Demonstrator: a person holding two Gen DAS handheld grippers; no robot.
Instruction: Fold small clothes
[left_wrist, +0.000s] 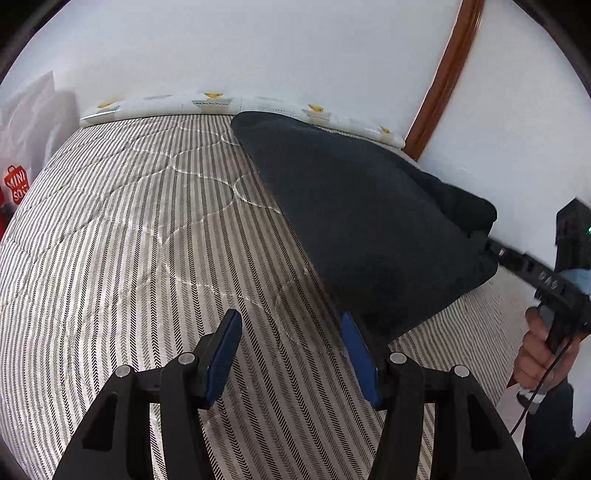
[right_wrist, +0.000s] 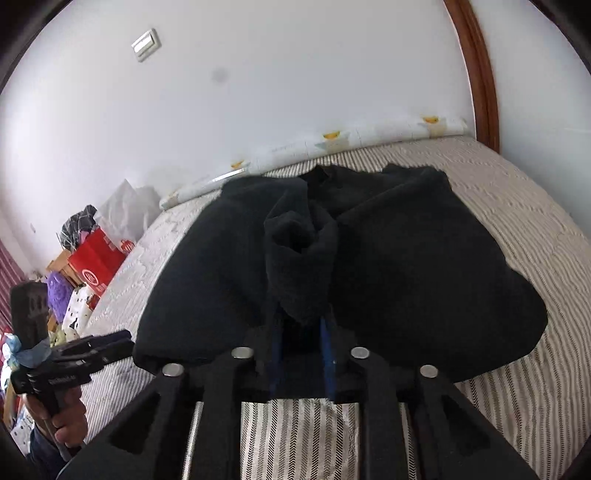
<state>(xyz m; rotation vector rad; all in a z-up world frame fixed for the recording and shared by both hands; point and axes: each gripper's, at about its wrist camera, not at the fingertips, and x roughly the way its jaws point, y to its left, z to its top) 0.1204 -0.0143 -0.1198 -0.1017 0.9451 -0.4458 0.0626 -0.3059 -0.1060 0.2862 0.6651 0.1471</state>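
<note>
A black fleece garment (left_wrist: 369, 221) lies on the striped bed, partly lifted at its right side. My left gripper (left_wrist: 291, 328) is open and empty, its right finger next to the garment's near edge. In the right wrist view the garment (right_wrist: 424, 258) fills the middle, and my right gripper (right_wrist: 301, 328) is shut on a bunched fold of it, the fingertips hidden in the cloth. The right gripper also shows in the left wrist view (left_wrist: 491, 247), pinching the garment's edge. The left gripper shows in the right wrist view (right_wrist: 114, 343), beside the garment's left edge.
The bed has a striped quilted cover (left_wrist: 147, 240). A white patterned roll (left_wrist: 221, 101) lies along the far edge by the white wall. A wooden frame (left_wrist: 443, 77) stands at the right. Red bags and clutter (right_wrist: 96, 262) sit beside the bed at the left.
</note>
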